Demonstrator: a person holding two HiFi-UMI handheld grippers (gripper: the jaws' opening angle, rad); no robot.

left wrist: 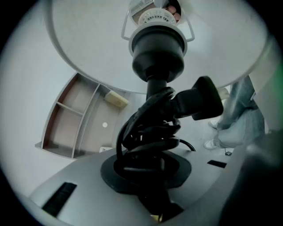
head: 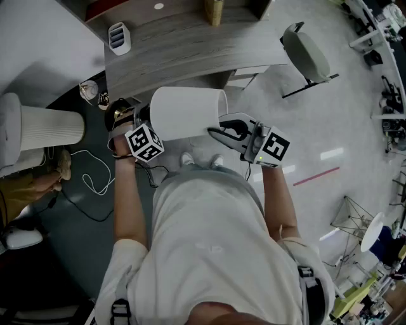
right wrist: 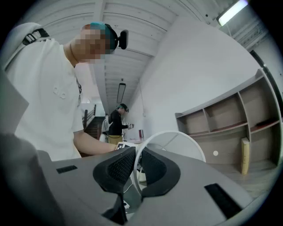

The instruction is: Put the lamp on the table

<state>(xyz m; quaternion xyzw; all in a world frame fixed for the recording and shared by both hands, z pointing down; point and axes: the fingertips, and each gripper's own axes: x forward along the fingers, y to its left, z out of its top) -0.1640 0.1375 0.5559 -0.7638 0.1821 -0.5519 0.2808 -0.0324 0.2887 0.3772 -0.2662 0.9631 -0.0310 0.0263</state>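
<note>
Where the person stands, just short of the grey wooden bench (head: 190,47), the lamp (head: 187,113) is up in the air between both hands, tipped onto its side and not touching the bench. The left gripper (left wrist: 148,174) has its fingers (left wrist: 110,172) drawn nearly together, clamped on the lamp's black stem (left wrist: 154,88) where the black cord (left wrist: 146,132) is wound round it. The plug (left wrist: 201,103) sticks out to one side above the coils. The right gripper (head: 223,132) has its fingers (right wrist: 116,170) almost closed too, pinching the thin rim of the white shade (right wrist: 177,145) between the pads. The shade's open end faces that gripper.

On the bench, well apart from the lamp, stand a small white ribbed box (head: 119,37) and a yellowish object (head: 214,11). A loop of white cable (head: 95,181) lies on the floor by a tall white ribbed cylinder (head: 51,127). A grey chair (head: 307,54) stands past the bench's end.
</note>
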